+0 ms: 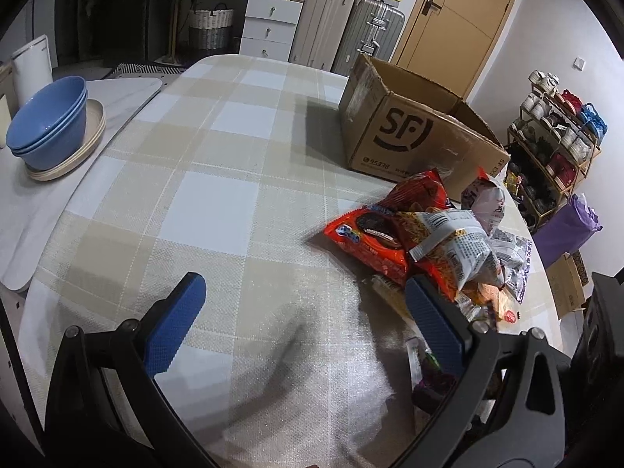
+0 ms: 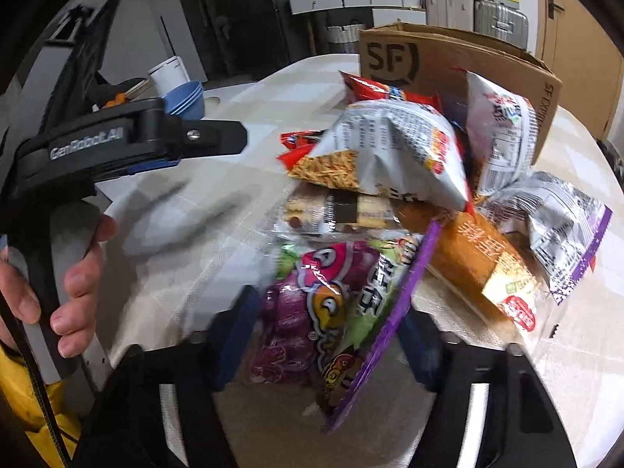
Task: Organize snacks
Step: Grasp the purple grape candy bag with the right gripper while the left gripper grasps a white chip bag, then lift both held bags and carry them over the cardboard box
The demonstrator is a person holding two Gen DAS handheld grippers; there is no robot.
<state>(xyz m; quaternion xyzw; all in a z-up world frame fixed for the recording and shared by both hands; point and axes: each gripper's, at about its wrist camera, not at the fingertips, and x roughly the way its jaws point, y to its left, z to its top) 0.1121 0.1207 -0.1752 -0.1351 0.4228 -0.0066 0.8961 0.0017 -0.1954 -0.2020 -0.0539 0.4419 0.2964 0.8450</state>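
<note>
Right tool (image 2: 327, 335) clamped on purple candy bag (image 2: 331, 312), left tool (image 1: 296, 319) wide apart over tablecloth (image 1: 234, 179), holding nothing

My purple candy bag (image 2: 331, 312) lies tilted before the heaped snack packets (image 2: 394, 148); the open cardboard box (image 1: 409, 132) stands behind them.
</note>
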